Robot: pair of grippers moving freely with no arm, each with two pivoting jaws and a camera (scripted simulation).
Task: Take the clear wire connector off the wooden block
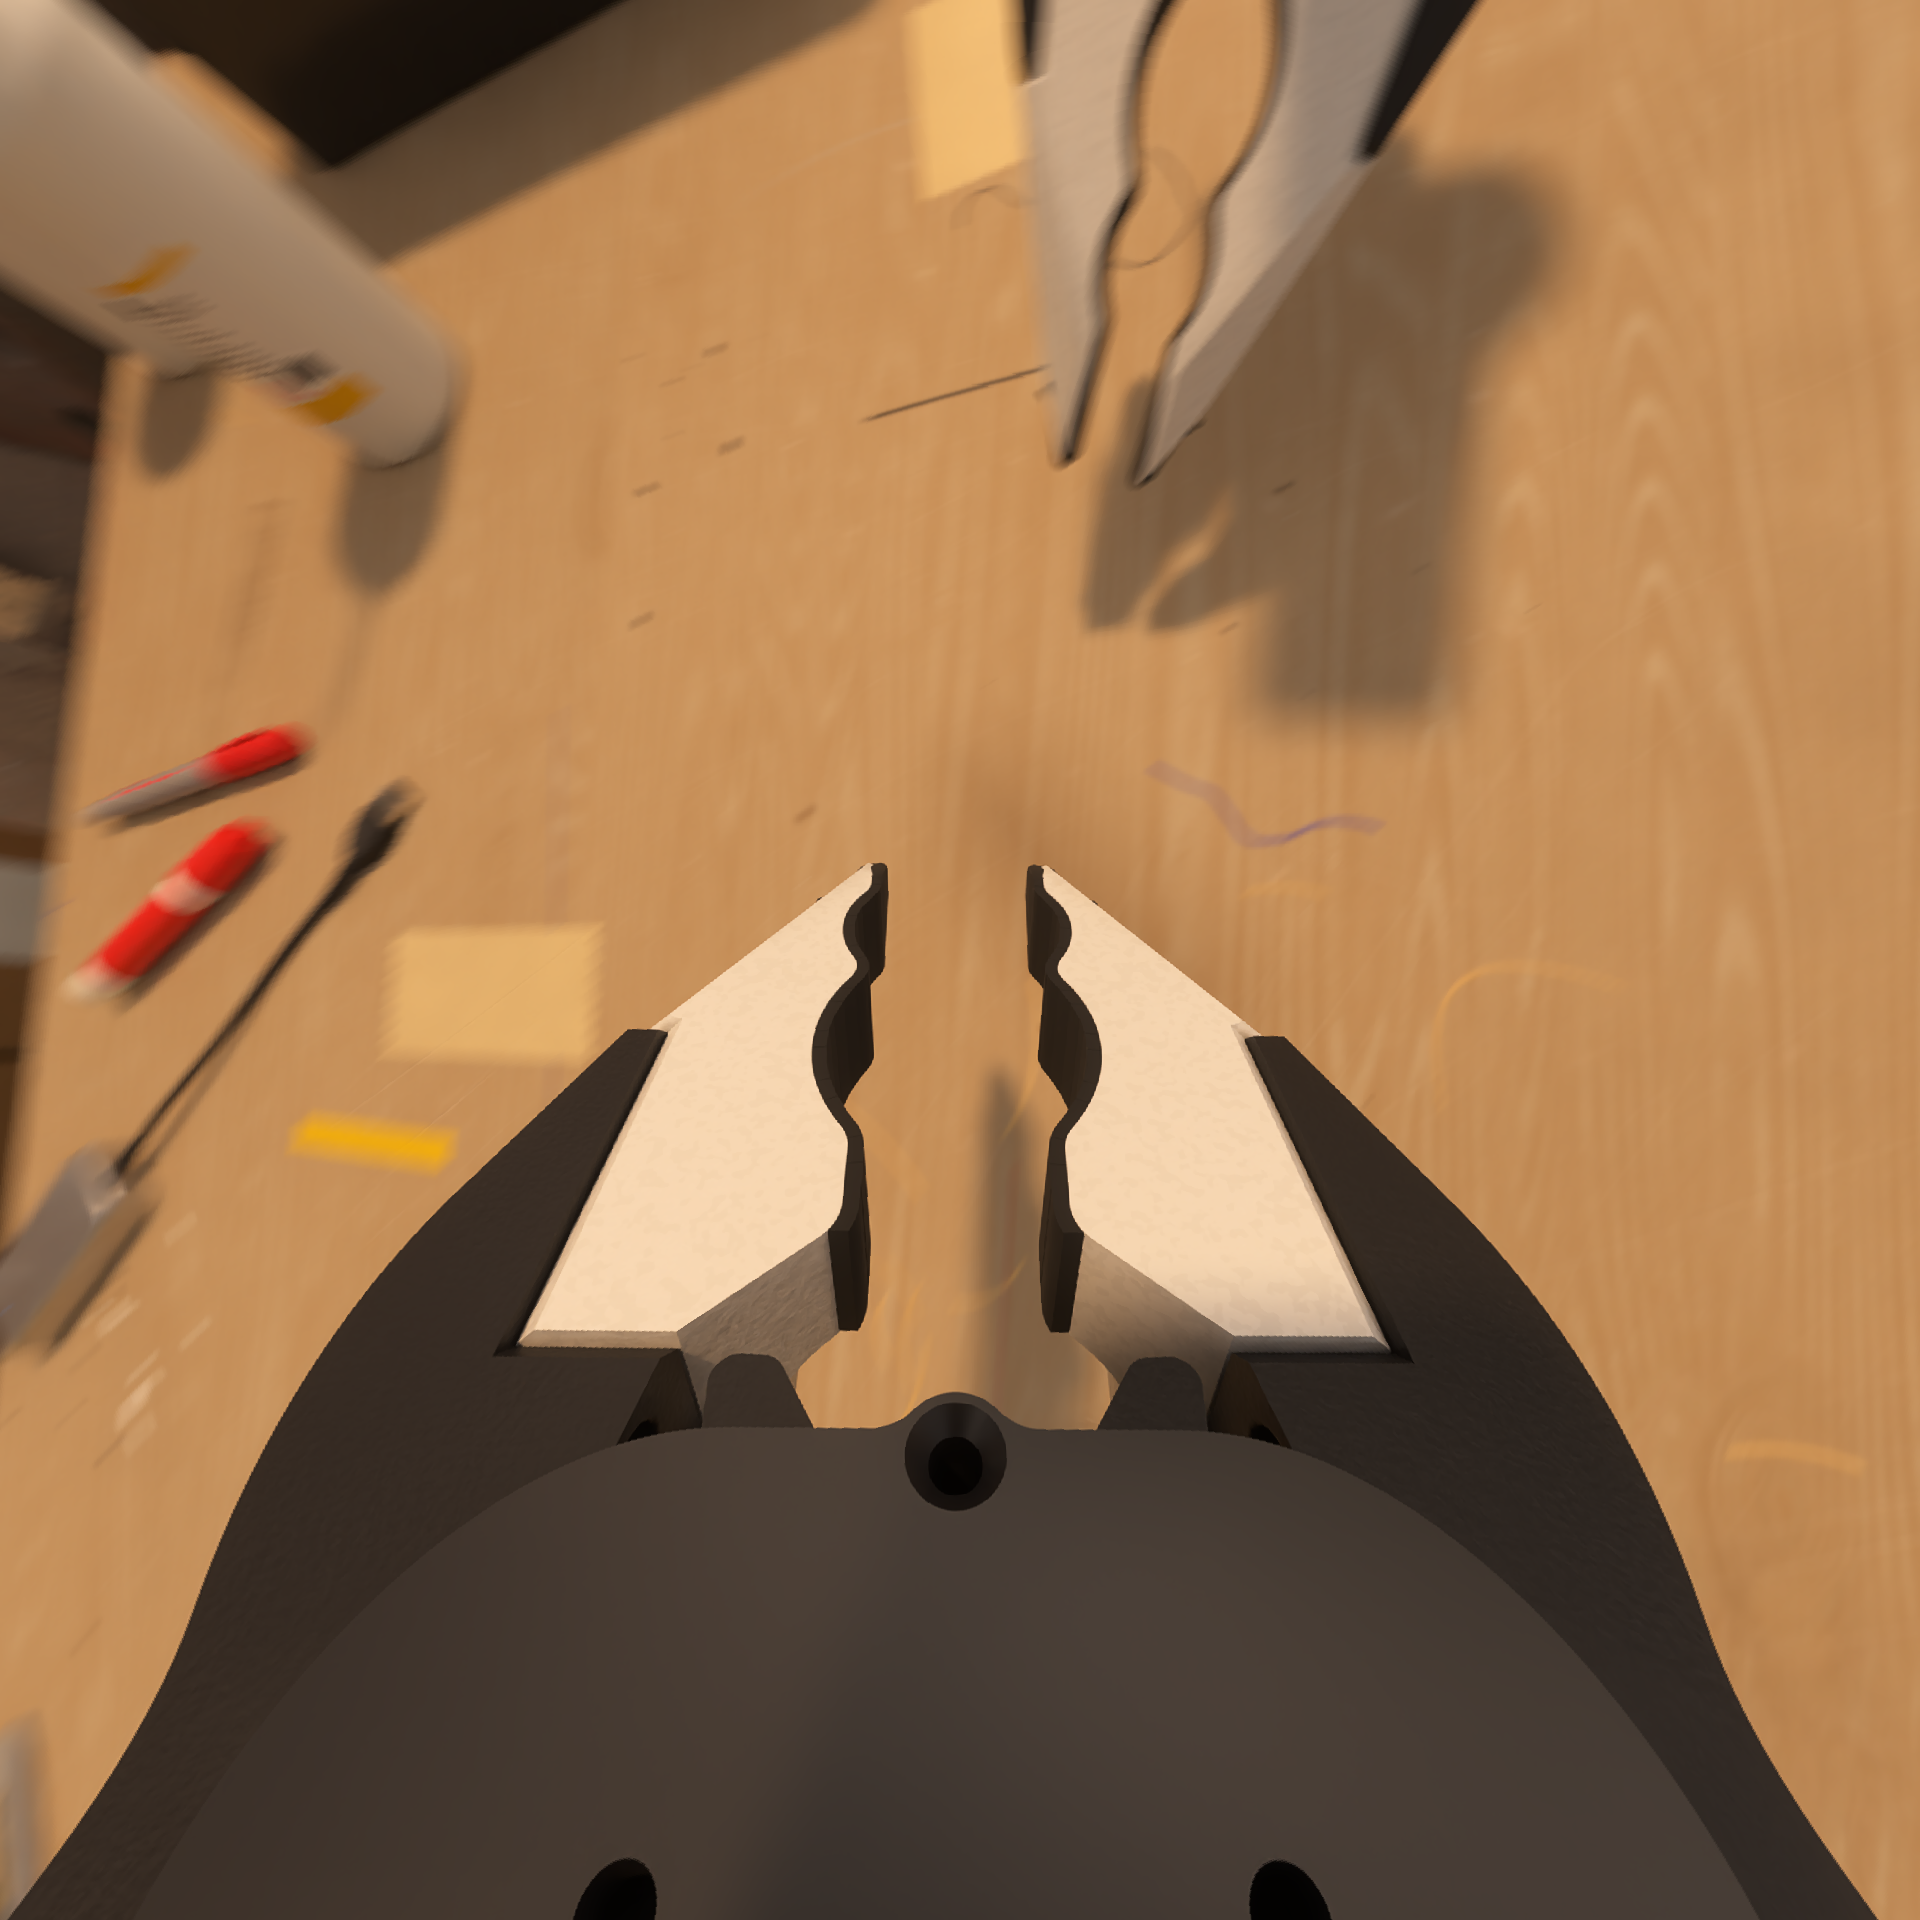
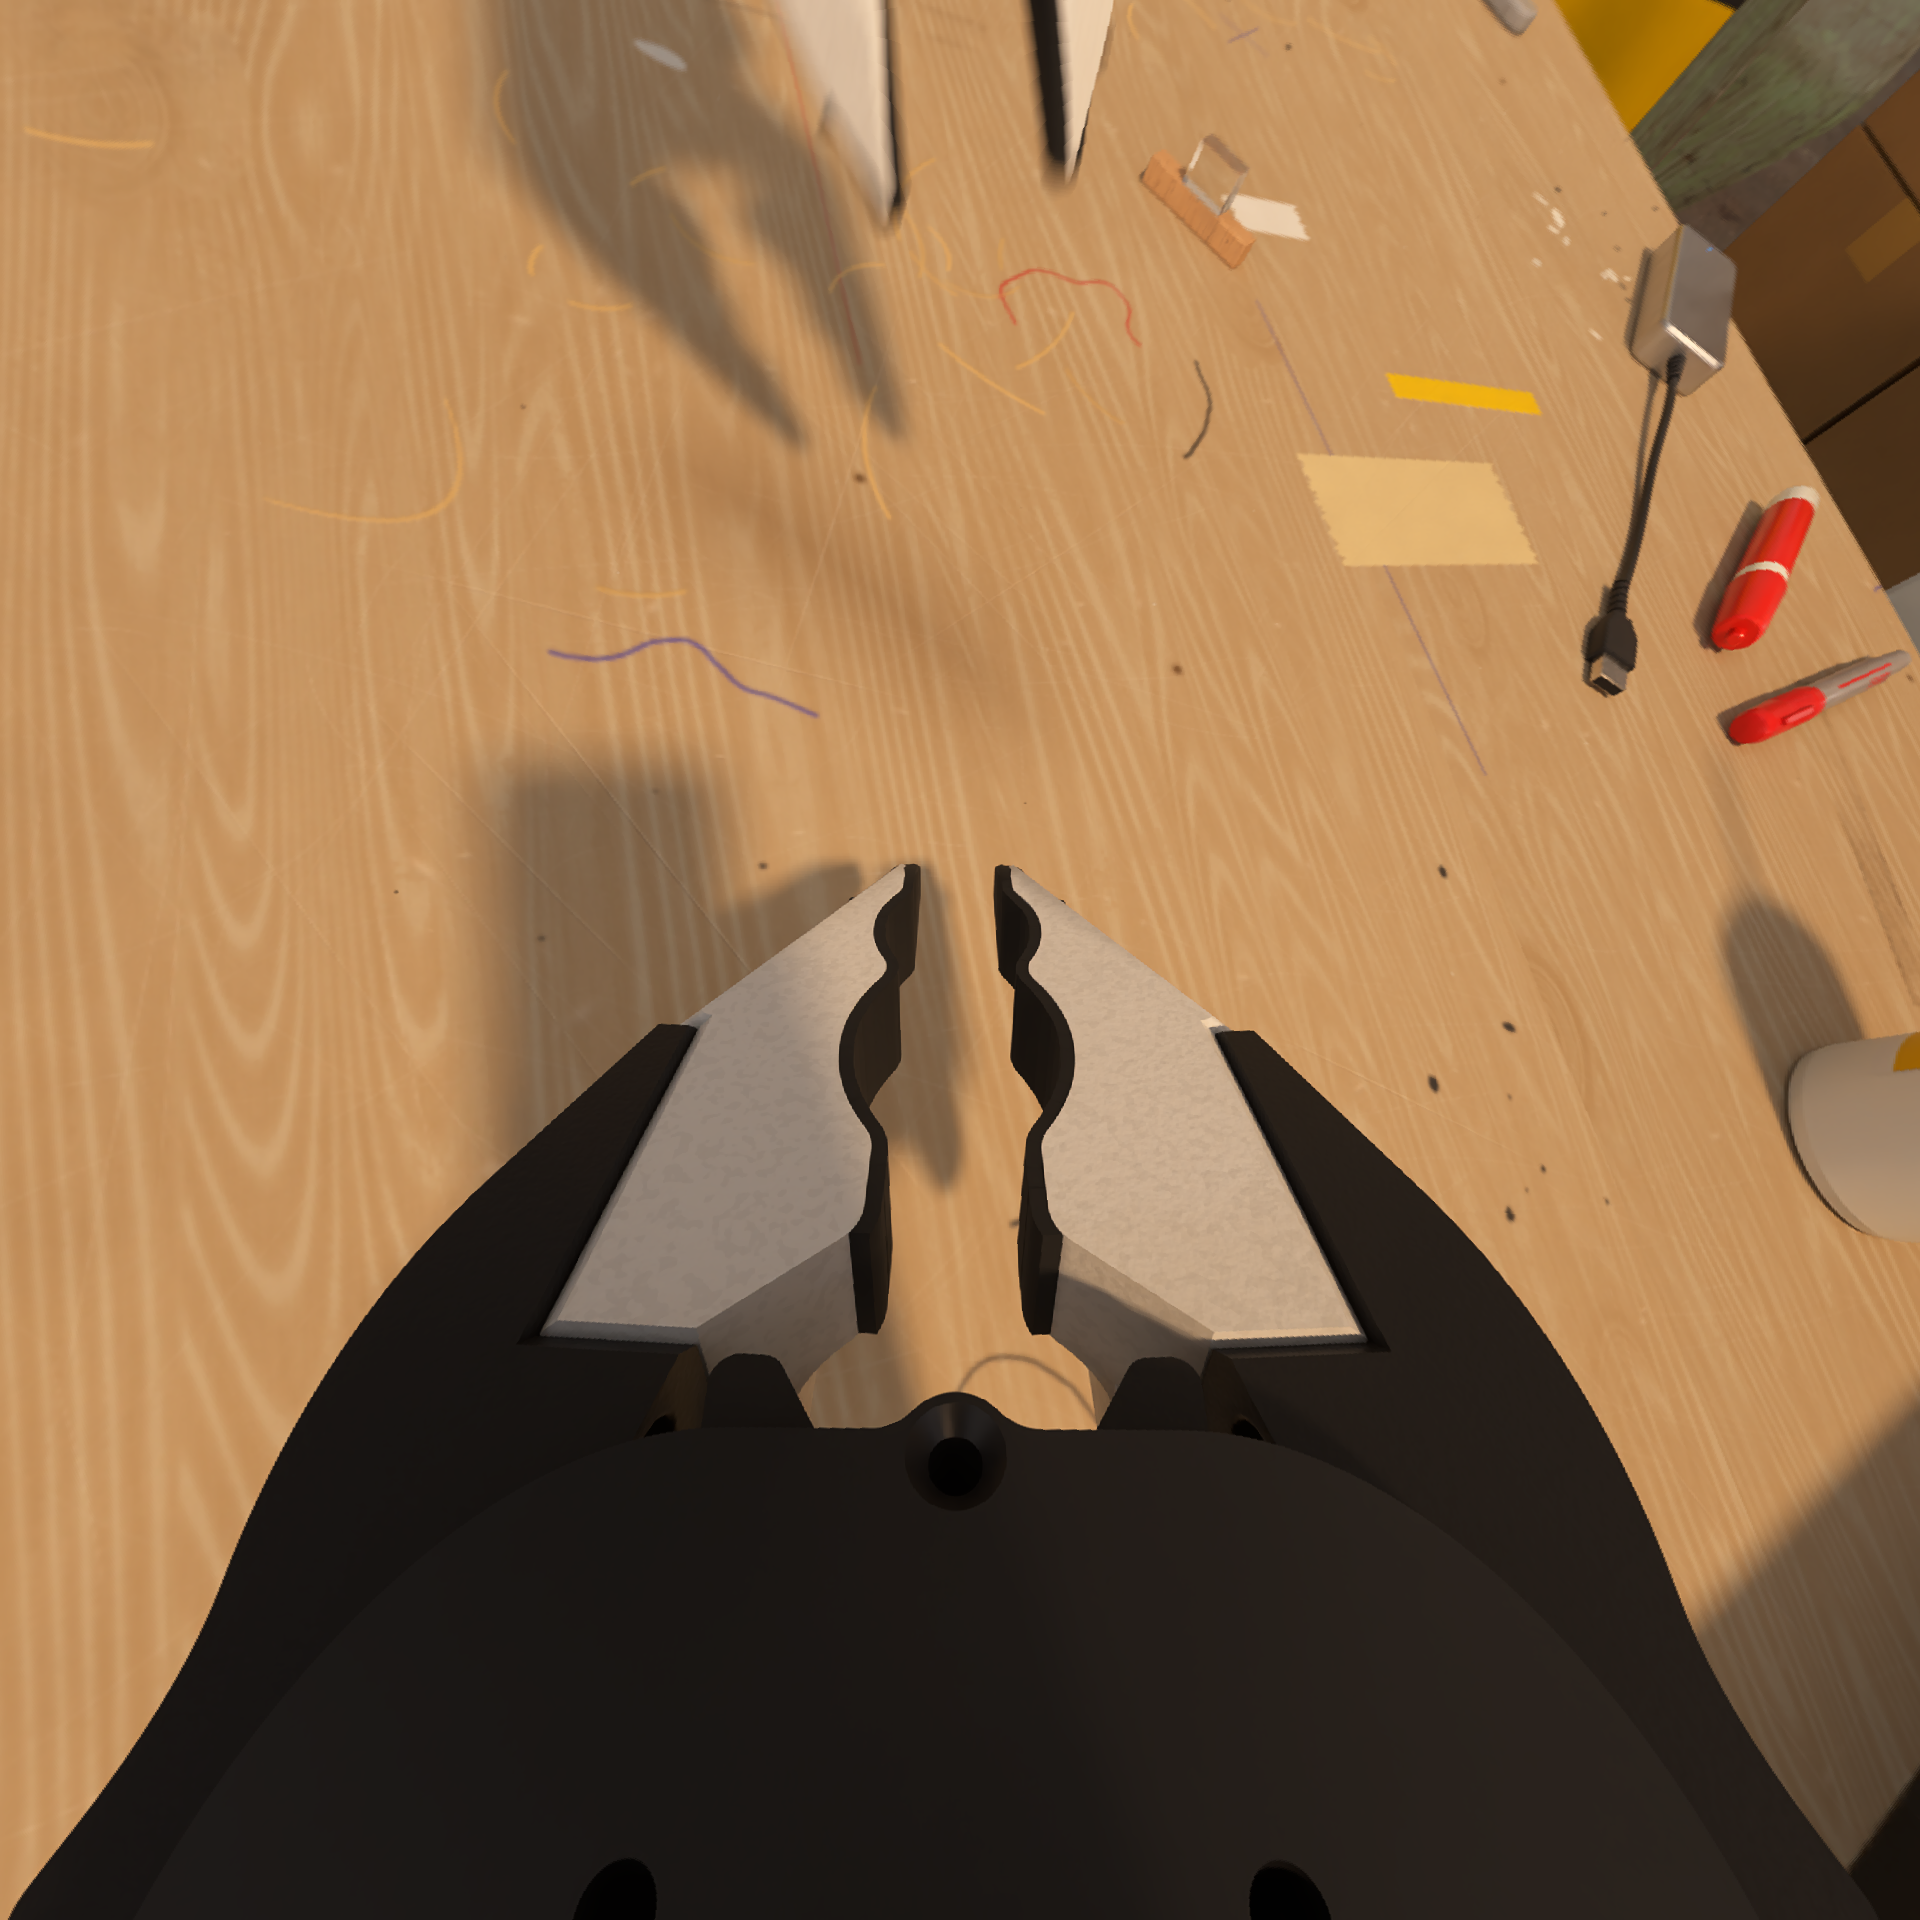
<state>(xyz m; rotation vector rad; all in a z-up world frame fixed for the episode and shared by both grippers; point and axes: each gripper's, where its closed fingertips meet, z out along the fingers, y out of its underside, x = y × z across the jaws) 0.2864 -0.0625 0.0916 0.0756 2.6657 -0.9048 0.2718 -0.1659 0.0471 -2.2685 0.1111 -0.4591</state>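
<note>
A small wooden block [image 2: 1195, 213] lies on the wooden table at the far right of centre in the right wrist view. The clear wire connector [image 2: 1216, 171] stands on top of it. Neither shows in the left wrist view. My left gripper [image 1: 956, 873] is open and empty above bare table; it also shows at the top of the right wrist view [image 2: 977, 177], just left of the block. My right gripper [image 2: 956, 873] is open with a narrower gap, empty, and well short of the block; it also shows in the left wrist view [image 1: 1101, 468].
A white cylinder [image 2: 1860, 1132] stands near the table's right edge. Two red markers [image 2: 1761, 571], a grey adapter with a black cable [image 2: 1683, 312], a yellow tape strip [image 2: 1460, 395] and a tan patch [image 2: 1413, 509] lie there. Thin wire scraps [image 2: 686, 655] are scattered about.
</note>
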